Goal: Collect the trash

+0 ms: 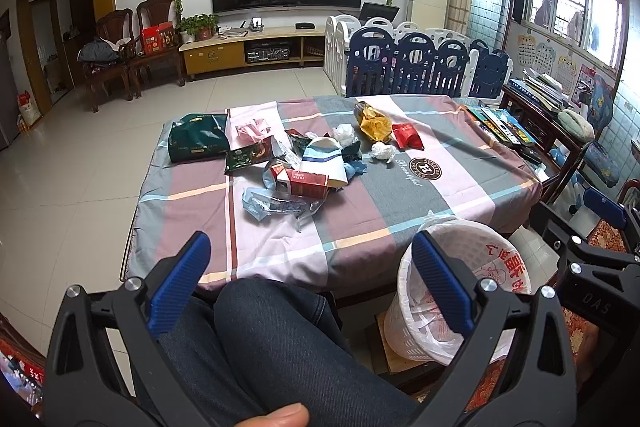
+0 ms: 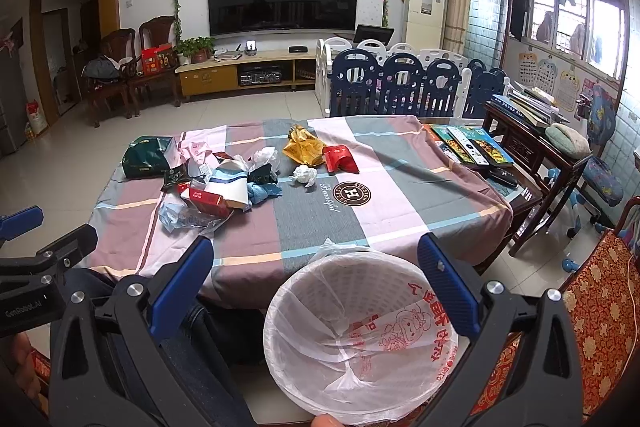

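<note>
Trash lies scattered on the checked tablecloth (image 1: 400, 195): a green bag (image 1: 196, 139), a red carton (image 1: 306, 183), clear plastic wrap (image 1: 276, 205), a yellow wrapper (image 1: 374, 125), a red packet (image 1: 408, 135) and crumpled white paper (image 1: 382, 151). A white basket lined with a plastic bag (image 2: 360, 331) stands at the table's near edge. My left gripper (image 1: 312, 267) is open and empty, held above my lap, short of the table. My right gripper (image 2: 316, 275) is open and empty, right above the basket (image 1: 464, 291). The trash also shows in the right wrist view (image 2: 208, 201).
Books and remotes (image 2: 468, 147) lie at the table's right end. A dark wooden side table (image 2: 536, 143) with books stands to the right. A red patterned chair (image 2: 592, 307) is at the near right. A blue-white playpen fence (image 1: 416, 67) stands behind the table.
</note>
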Action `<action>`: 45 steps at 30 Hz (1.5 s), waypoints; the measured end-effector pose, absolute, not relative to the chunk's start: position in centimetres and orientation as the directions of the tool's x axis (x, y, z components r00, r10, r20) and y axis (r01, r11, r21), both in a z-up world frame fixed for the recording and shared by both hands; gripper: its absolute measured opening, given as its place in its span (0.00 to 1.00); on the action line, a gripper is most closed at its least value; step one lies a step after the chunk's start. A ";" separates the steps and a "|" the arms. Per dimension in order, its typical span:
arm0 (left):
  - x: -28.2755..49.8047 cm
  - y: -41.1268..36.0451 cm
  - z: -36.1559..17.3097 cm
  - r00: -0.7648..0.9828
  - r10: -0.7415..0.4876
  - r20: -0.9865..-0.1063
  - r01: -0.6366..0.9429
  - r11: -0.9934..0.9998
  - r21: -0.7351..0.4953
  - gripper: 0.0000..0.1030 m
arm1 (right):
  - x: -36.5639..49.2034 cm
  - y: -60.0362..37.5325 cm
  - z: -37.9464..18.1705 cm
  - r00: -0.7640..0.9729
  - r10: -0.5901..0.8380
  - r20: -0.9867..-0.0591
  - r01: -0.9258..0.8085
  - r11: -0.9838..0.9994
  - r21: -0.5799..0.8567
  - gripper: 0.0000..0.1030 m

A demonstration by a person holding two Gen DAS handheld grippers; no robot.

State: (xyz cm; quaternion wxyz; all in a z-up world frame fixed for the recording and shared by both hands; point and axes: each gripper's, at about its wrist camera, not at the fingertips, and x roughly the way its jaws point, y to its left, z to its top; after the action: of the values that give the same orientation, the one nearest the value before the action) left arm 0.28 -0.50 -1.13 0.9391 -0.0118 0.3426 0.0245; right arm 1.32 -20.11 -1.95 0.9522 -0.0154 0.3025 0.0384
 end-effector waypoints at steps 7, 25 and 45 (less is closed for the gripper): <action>0.3 -0.6 -1.1 0.762 0.038 -0.647 -0.053 0.999 -0.004 0.97 | 1.4 -20.0 -1.9 0.814 0.065 -0.577 -0.082 0.997 -0.004 0.97; 0.3 -0.8 -1.3 0.758 0.032 -0.651 -0.049 0.999 -0.008 0.97 | 1.4 -19.8 -1.8 0.813 0.067 -0.579 -0.087 0.996 -0.006 0.97; 0.3 -0.7 -1.4 0.756 0.032 -0.654 -0.051 0.999 -0.010 0.97 | 1.5 -19.6 -1.8 0.812 0.067 -0.579 -0.088 0.996 -0.008 0.97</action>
State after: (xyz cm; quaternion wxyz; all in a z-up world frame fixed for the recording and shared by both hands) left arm 0.32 -0.69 -1.41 0.9368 -0.0138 0.3488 0.0220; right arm 1.47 -19.59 -1.75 0.9518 -0.0171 0.3035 0.0406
